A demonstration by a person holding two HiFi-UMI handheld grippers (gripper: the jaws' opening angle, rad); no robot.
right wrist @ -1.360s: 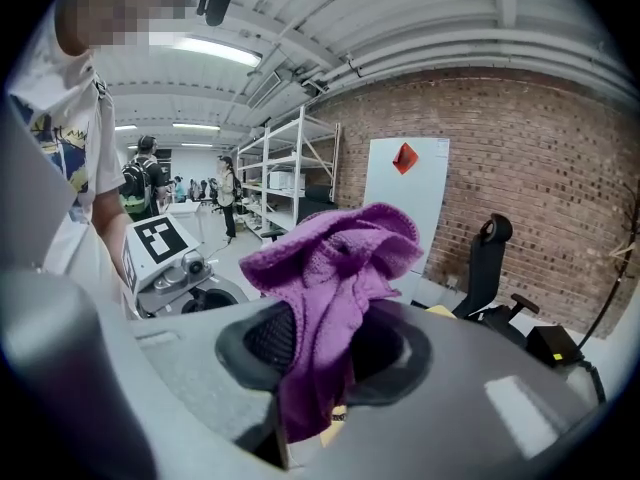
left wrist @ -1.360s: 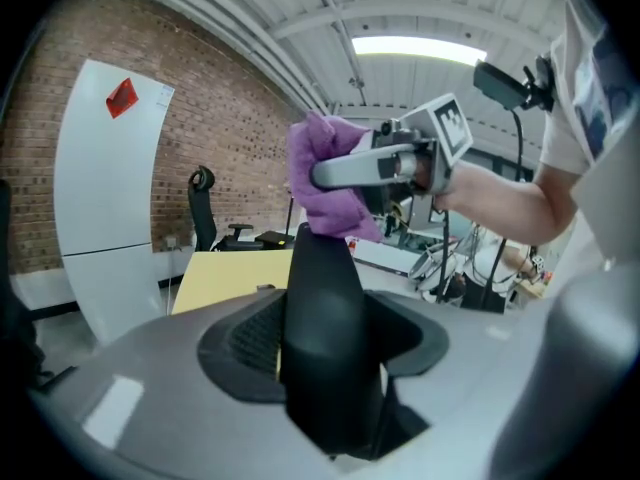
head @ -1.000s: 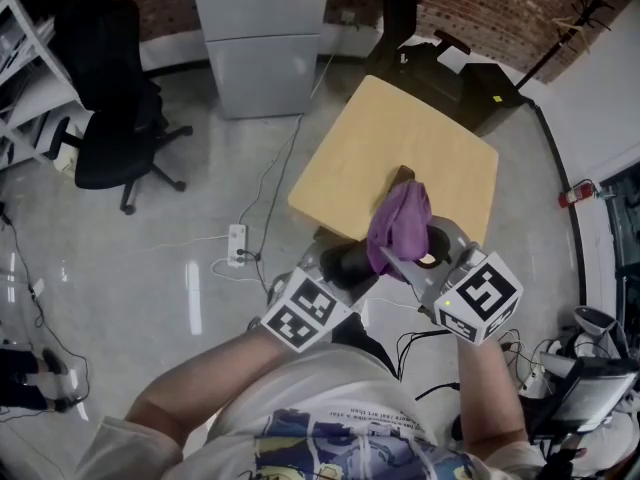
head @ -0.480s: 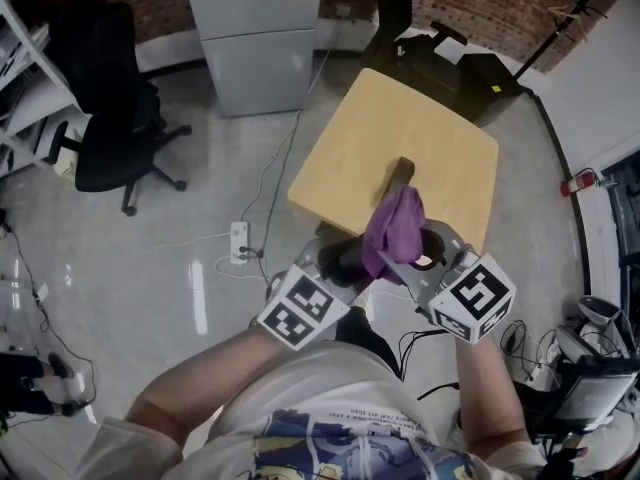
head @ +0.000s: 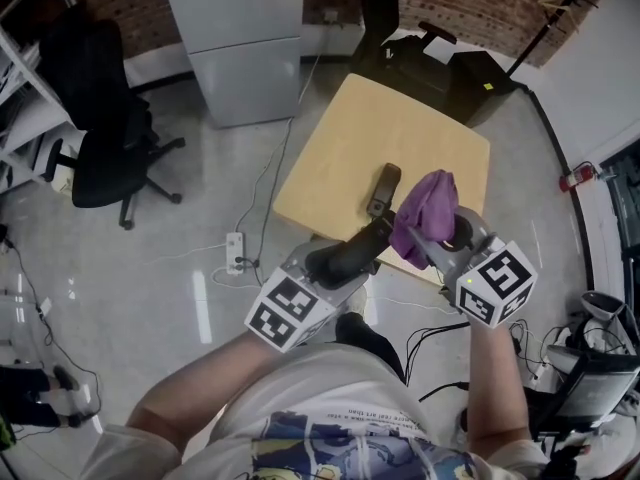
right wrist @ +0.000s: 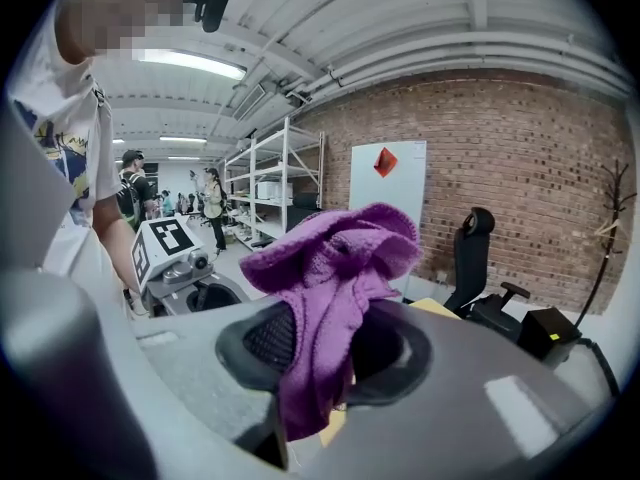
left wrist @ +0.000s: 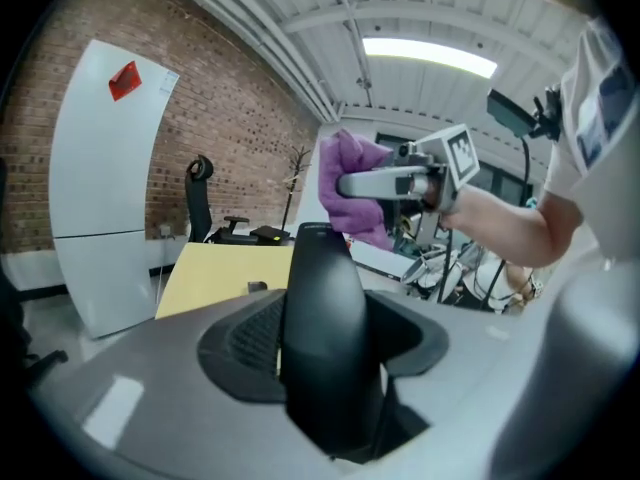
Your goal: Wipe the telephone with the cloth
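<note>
My left gripper is shut on a black telephone handset, held above the near edge of the wooden table. In the left gripper view the handset stands upright between the jaws. To its right, my right gripper is shut on a bunched purple cloth, which hangs clear of the handset. In the right gripper view the cloth drapes over the jaws. A dark phone-like piece lies on the table just beyond both grippers.
A white cabinet stands at the back left, with a black office chair to its left. Black gear sits behind the table. A power strip and cables lie on the floor at the left.
The right gripper has carried the purple cloth to the right, off the handset, uncovering the dark piece on the table. The left gripper keeps its hold and has hardly moved.
</note>
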